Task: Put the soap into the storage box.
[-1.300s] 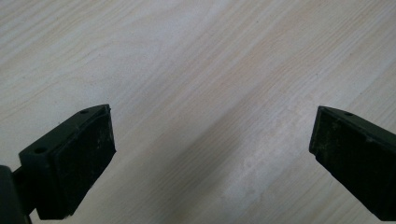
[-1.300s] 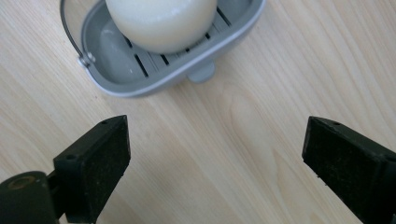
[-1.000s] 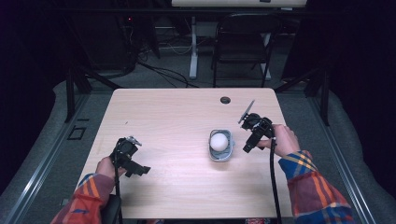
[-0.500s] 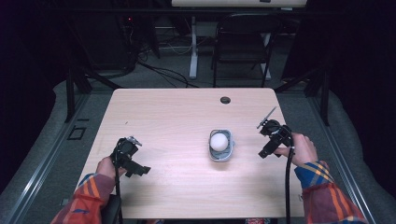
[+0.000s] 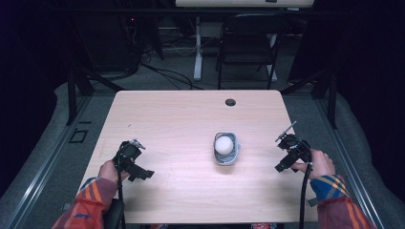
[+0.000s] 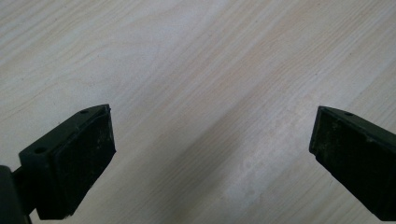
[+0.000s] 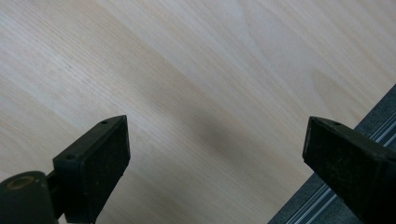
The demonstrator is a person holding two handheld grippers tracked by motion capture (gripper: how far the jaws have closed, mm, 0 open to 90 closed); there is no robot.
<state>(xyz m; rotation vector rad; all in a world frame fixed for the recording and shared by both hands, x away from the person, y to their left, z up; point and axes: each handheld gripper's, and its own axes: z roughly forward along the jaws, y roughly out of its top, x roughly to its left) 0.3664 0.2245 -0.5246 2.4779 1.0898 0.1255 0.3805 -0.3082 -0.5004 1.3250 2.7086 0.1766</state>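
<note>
One white ball (image 5: 223, 143) in one grey cup (image 5: 225, 158) mid-table (image 5: 181, 119); left gripper (image 5: 136, 167) and right gripper (image 5: 285, 152) both spread wide, empty.

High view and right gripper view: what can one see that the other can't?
The high view alone has the white ball sitting in the small grey bowl, a chair beyond the table, and both hands. The right gripper view alone has a close look at its black fingers, spread wide apart. Both have the wooden table and its right edge.
</note>
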